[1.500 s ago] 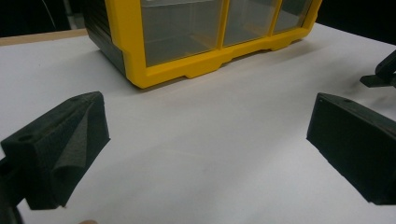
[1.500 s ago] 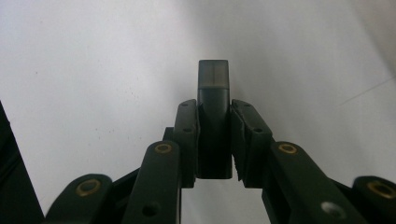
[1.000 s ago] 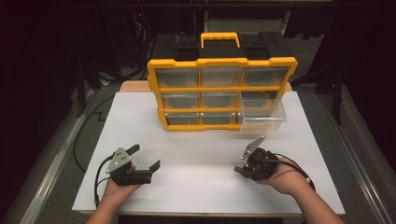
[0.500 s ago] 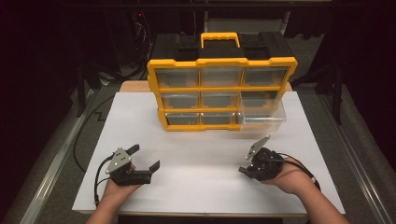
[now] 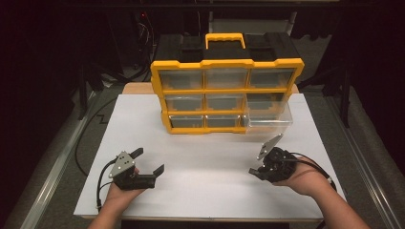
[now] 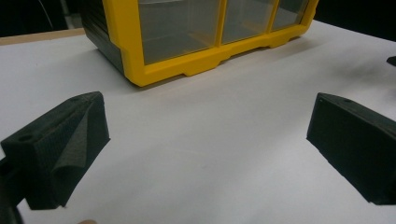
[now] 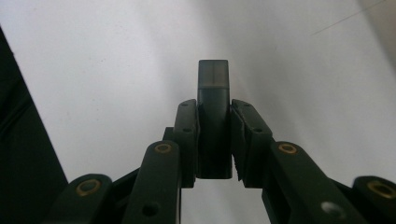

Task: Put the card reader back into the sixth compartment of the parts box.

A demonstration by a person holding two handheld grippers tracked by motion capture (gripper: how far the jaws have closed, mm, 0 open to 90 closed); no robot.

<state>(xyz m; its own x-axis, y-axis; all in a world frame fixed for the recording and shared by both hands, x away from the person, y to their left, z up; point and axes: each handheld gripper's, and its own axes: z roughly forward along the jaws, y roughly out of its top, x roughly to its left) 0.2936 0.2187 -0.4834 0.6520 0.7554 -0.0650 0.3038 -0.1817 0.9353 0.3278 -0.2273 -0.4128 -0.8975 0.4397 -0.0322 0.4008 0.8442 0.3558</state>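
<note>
Already the right gripper (image 7: 214, 140) had its jaws squeezed tight on a small dark block (image 7: 213, 116), held just above the white table (image 5: 205, 191). Near it, one clear drawer (image 5: 267, 117) of the yellow box (image 5: 224, 95) stuck out, pulled open. The block probably belonged in there, so dropping it in and pushing the drawer shut was left. The left gripper (image 5: 148, 161) waited with jaws wide apart, holding nothing.

A brightly lit white table (image 5: 205, 191) stands against a dark, underexposed room behind the yellow organizer (image 5: 224, 95). Light falls from above, and the organizer casts a soft shadow on the table at its base. The high view is slightly soft. In the right gripper view, the white surface glares overexposed behind silhouetted dark jaws.
</note>
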